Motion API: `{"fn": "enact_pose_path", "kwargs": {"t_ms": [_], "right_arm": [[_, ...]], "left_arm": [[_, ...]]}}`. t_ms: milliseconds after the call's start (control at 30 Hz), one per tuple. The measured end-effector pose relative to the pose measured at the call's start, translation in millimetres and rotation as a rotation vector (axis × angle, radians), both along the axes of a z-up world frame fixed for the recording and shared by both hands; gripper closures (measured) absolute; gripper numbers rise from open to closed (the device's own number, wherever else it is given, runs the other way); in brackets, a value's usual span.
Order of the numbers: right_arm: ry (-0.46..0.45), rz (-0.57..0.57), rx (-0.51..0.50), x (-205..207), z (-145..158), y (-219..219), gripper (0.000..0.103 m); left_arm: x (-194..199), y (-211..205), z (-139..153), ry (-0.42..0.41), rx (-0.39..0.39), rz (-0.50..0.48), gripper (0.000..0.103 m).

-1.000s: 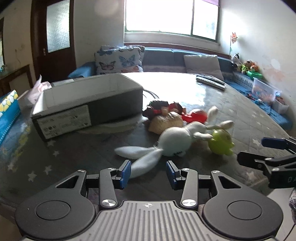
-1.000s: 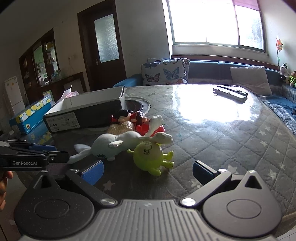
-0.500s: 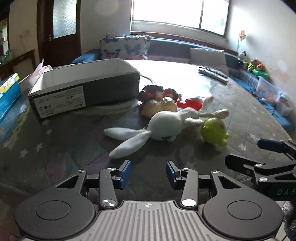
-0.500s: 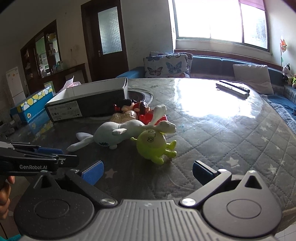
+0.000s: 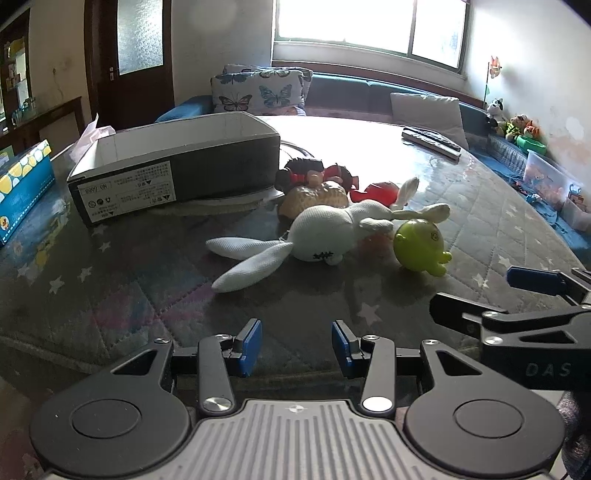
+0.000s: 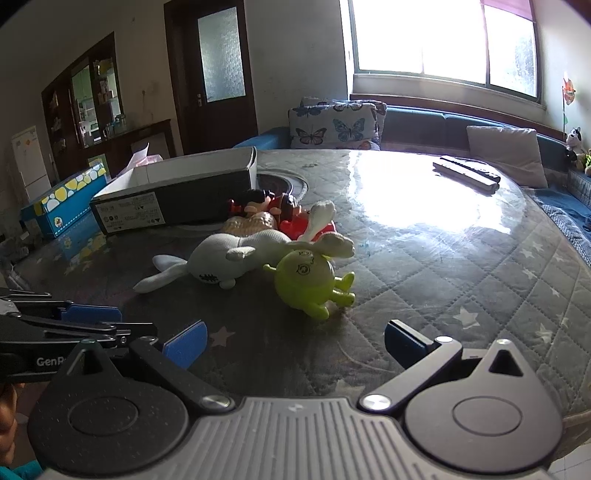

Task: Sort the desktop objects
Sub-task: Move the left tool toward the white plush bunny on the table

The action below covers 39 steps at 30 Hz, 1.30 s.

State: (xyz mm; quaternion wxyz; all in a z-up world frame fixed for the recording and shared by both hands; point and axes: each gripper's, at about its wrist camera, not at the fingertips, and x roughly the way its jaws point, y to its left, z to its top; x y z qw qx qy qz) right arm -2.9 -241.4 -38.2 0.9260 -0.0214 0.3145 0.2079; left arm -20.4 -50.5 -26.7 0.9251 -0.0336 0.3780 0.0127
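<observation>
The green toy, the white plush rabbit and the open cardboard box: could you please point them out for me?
green toy (image 6: pixel 303 278), right wrist view, on its round body.
white plush rabbit (image 5: pixel 321 232), left wrist view, on its head.
open cardboard box (image 5: pixel 221 173), left wrist view, on its dark side wall.

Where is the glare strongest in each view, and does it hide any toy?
Left wrist view: the window blows out and whitens the far table. Right wrist view: a bright patch lies right of the toys; the green toy and white rabbit stay clear.

Home living room. Blue sofa (image 6: pixel 424 125) with butterfly cushions (image 6: pixel 332 125) under a window (image 6: pixel 443 37). Quilted table (image 6: pixel 461 258), fridge (image 6: pixel 31 162), wooden door (image 6: pixel 218 74).
</observation>
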Motion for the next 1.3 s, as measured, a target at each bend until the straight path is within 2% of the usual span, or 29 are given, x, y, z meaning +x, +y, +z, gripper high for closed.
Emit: {"fn": "enact_pose_path", "kwargs": {"t_ms": [100, 400, 700, 1300], "right_arm": [[0.007, 0.005, -0.004, 0.0, -1.1, 1.3, 0.000], [0.028, 0.020, -0.017, -0.3, -4.4, 5.3, 0.000], [0.041, 0.022, -0.026, 0.0, -6.0, 5.9, 0.000], [0.085, 0.024, -0.038, 7.8, -15.6, 8.2, 0.000]], "left_arm": [[-1.6, -1.1, -2.1, 0.023, -0.020, -0.012, 0.059], [-6.3, 1.6, -2.3, 0.014, -0.047, 0.002, 0.059], [-1.6, 0.5, -7.3, 0.085, -0.053, -0.018, 0.063], [5.1, -0.9, -9.7, 0.104, -0.002, -0.022, 0.063]]}}
